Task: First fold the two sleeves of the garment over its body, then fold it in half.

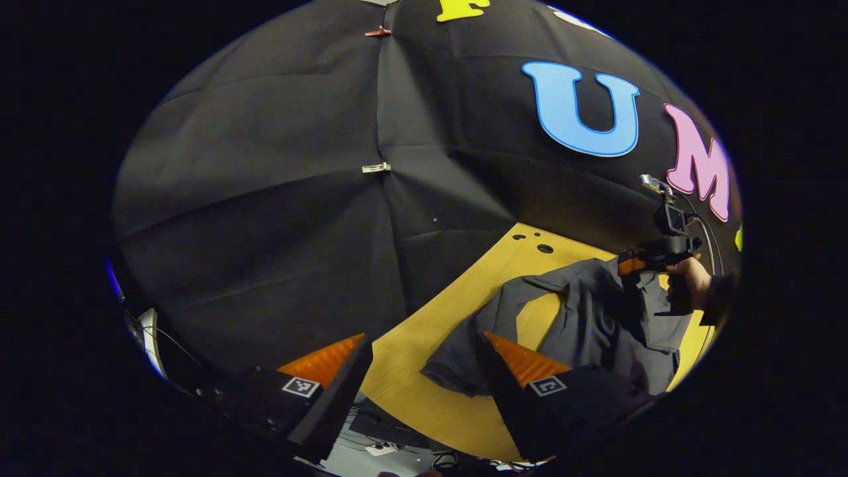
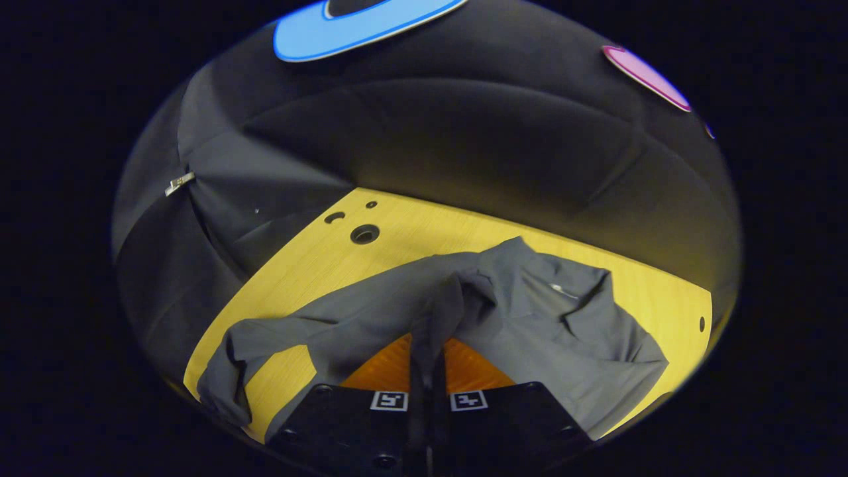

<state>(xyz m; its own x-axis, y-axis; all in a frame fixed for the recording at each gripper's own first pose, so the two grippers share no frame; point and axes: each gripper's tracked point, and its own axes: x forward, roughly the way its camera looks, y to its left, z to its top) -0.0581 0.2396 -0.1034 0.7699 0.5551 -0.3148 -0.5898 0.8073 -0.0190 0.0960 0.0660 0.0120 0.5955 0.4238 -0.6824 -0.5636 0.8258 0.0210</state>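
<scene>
A dark grey long-sleeved garment (image 2: 543, 324) lies crumpled on the yellow table (image 2: 411, 232), collar toward the right. One sleeve (image 2: 265, 338) trails out to the left edge. My right gripper (image 2: 427, 351) is shut on a raised fold of the cloth near the garment's middle. In the left gripper view the garment (image 1: 596, 324) lies at the lower right, and the right gripper (image 1: 626, 265), held by a hand (image 1: 689, 281), pinches its far side. My left gripper (image 1: 424, 344) stands wide open above the table edge with nothing between its fingers. One of its fingers overlaps the sleeve end (image 1: 457, 364).
Round holes (image 2: 364, 233) are cut in the table's far corner. The black cloth wall rises right behind the table, pinned with small clips (image 1: 376, 167). Past the table's near edge, cables (image 1: 384, 447) lie on the floor.
</scene>
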